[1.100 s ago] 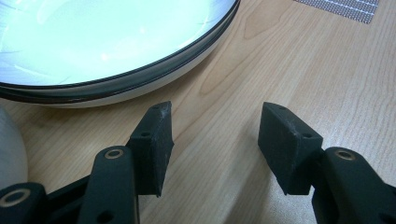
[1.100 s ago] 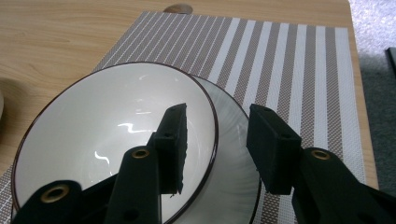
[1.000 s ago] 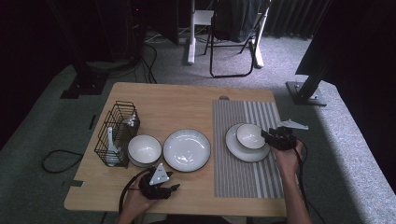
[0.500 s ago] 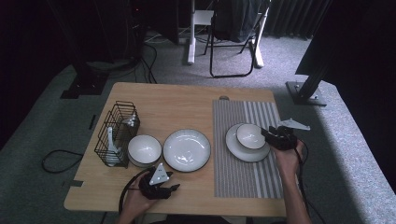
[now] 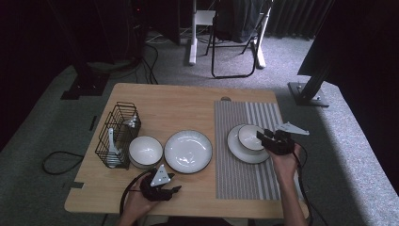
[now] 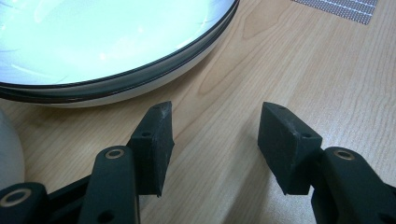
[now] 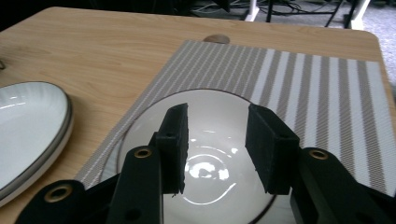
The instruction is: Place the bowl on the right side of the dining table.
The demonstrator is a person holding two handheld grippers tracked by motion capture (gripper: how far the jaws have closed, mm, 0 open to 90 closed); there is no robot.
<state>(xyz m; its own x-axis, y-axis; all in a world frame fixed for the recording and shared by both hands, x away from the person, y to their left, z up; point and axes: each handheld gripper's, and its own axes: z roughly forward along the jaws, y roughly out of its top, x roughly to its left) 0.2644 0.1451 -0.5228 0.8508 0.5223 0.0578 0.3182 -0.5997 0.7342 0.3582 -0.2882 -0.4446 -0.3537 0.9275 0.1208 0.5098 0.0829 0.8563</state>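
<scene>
A small white bowl (image 5: 250, 136) sits on a white plate (image 5: 244, 154) on the striped placemat (image 5: 244, 181). My right gripper (image 5: 261, 137) hovers at the bowl's right rim. In the right gripper view this gripper (image 7: 217, 109) stands open above the bowl (image 7: 212, 154), with nothing between its pads. My left gripper (image 5: 176, 189) rests near the table's front edge, just below a large white plate (image 5: 188, 150). Its jaws (image 6: 215, 109) are open over bare wood, with that plate's rim (image 6: 140, 77) just ahead.
A second white bowl (image 5: 146, 150) stands left of the large plate, next to a black wire basket (image 5: 117, 134) holding utensils. The wooden table (image 5: 179, 106) is bare at the back. A folding chair (image 5: 233, 37) stands beyond it.
My right gripper has shifted slightly beside the small bowl. The left gripper has stayed where it was.
</scene>
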